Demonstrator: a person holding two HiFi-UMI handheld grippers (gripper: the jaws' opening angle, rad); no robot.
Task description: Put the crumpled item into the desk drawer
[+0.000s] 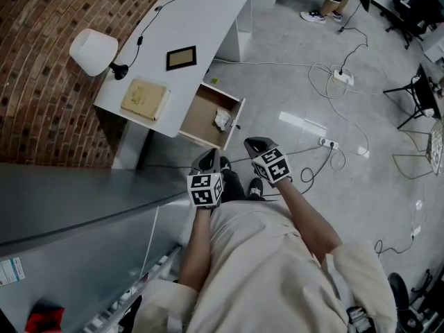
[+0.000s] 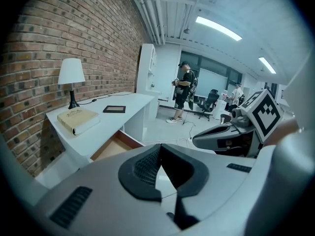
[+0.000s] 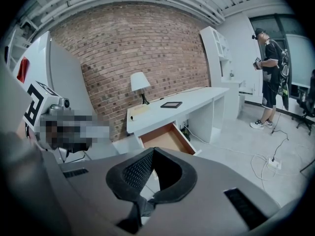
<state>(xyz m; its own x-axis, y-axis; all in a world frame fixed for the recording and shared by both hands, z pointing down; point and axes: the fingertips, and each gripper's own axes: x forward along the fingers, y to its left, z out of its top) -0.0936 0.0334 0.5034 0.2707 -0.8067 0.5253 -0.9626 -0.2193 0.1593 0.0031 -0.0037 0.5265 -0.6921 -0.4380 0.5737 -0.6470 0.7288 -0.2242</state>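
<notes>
- Landmark: the open desk drawer (image 1: pixel 200 114), pulled out from under the white desk (image 1: pixel 208 12). All positions below are given relative to it.
- Task item: the crumpled item (image 1: pixel 222 119), white and paper-like, lies inside the drawer. It rests on the drawer floor near the front panel, toward the side nearest the right gripper.
- Left gripper (image 1: pixel 207 159): jaws closed, pads together, nothing between them. It is held in front of the drawer, apart from it and not touching it.
- Right gripper (image 1: pixel 258 144): jaws fully closed, nothing held. It is also in front of the drawer, off its front corner and clear of it.
- Other things: a book (image 1: pixel 145 99) lies on the desk top directly behind the drawer. A picture frame (image 1: pixel 181 57) and a lamp (image 1: pixel 94 50) stand further behind it.
- Progress, as a judgement: placement appears complete, since the item is in the drawer and neither tool grips it.
- Remaining, as a judgement: the drawer stands open. The task sentence does not require closing it. If closing is wanted, one push on the front panel is the only step left.
</notes>
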